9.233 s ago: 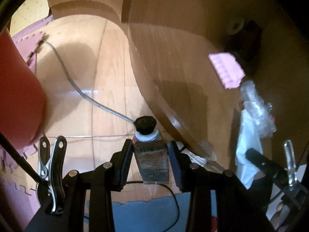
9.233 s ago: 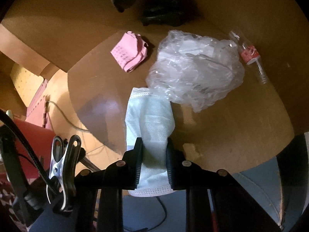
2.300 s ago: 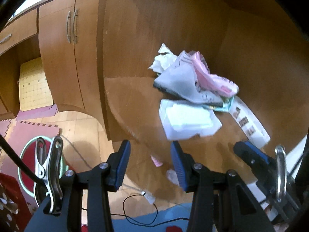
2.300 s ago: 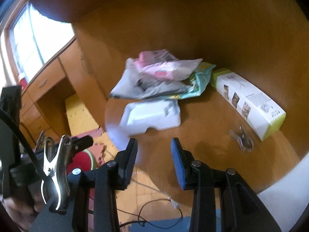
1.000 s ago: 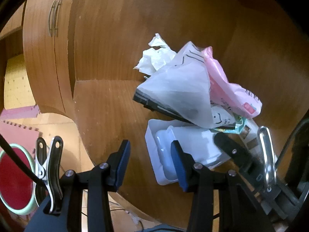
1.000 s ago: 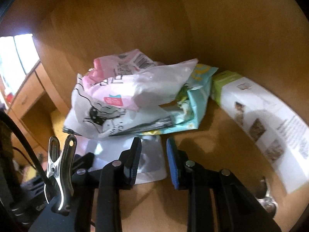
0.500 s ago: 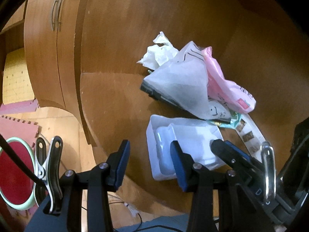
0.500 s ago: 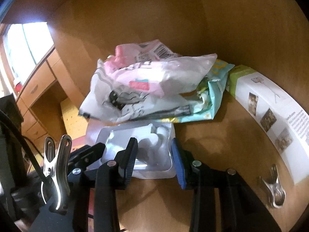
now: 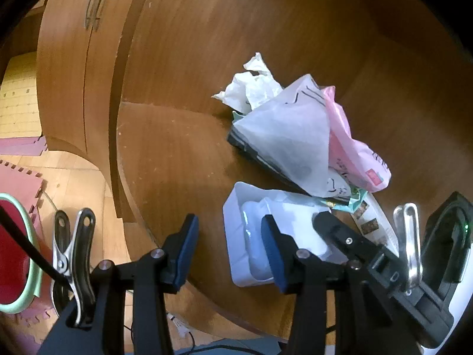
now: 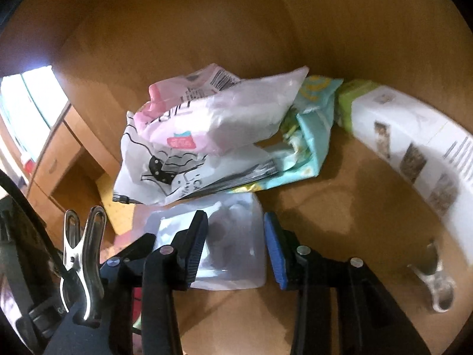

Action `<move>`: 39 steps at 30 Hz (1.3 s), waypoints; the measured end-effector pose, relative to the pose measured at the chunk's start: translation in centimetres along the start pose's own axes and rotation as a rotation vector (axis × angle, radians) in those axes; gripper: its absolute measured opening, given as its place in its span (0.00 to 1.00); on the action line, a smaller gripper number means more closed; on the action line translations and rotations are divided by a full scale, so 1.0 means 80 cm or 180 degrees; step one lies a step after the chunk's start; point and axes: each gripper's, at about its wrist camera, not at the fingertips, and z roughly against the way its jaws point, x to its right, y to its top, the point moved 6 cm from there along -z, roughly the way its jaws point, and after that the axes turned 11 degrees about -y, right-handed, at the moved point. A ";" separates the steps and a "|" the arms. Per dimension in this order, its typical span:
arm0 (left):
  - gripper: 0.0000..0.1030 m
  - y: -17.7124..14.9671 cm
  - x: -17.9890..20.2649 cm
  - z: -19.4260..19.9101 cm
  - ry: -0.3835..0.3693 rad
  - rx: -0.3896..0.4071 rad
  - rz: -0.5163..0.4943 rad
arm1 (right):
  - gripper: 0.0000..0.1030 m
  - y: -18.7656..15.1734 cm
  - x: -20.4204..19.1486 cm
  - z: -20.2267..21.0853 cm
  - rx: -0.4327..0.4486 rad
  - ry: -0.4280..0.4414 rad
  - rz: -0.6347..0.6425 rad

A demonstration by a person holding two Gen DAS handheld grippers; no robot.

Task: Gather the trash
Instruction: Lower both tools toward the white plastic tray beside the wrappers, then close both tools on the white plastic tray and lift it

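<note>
Wooden tabletop (image 9: 165,153) with a curved front edge, cabinet doors (image 9: 68,68) beyond its left edge. Left gripper (image 9: 229,242): jaws parted, nothing between them, poised over the front edge just left of a white plastic tray (image 9: 236,236). Right gripper (image 10: 235,247): jaws opening, the tray (image 10: 233,236) between them, pads not pressing. Behind the tray, stacked wrappers: a white printed bag (image 10: 165,174), a pink packet (image 10: 207,109), a teal packet (image 10: 313,136). Toward the right edge, a white-and-green carton (image 10: 414,145).
</note>
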 end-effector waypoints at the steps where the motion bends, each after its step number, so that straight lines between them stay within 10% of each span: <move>1: 0.39 -0.002 0.001 0.002 -0.0058 0.0001 0.0049 | 0.46 -0.002 0.000 0.000 -0.0002 -0.0021 0.0014; 10: 0.36 -0.009 -0.004 0.010 -0.0147 -0.0008 0.0131 | 0.57 -0.014 -0.034 -0.003 0.0095 -0.0189 0.0127; 15: 0.51 -0.005 -0.020 0.025 0.0198 0.0066 0.0041 | 0.52 -0.010 -0.038 -0.008 -0.0012 -0.0120 0.0109; 23: 0.59 -0.010 -0.024 0.017 -0.0049 0.0081 0.0325 | 0.56 -0.012 -0.031 -0.008 0.0004 -0.0100 0.0039; 39: 0.31 -0.027 -0.059 0.083 -0.0090 0.0244 0.0562 | 0.51 -0.039 -0.109 -0.020 -0.0098 0.0167 0.0012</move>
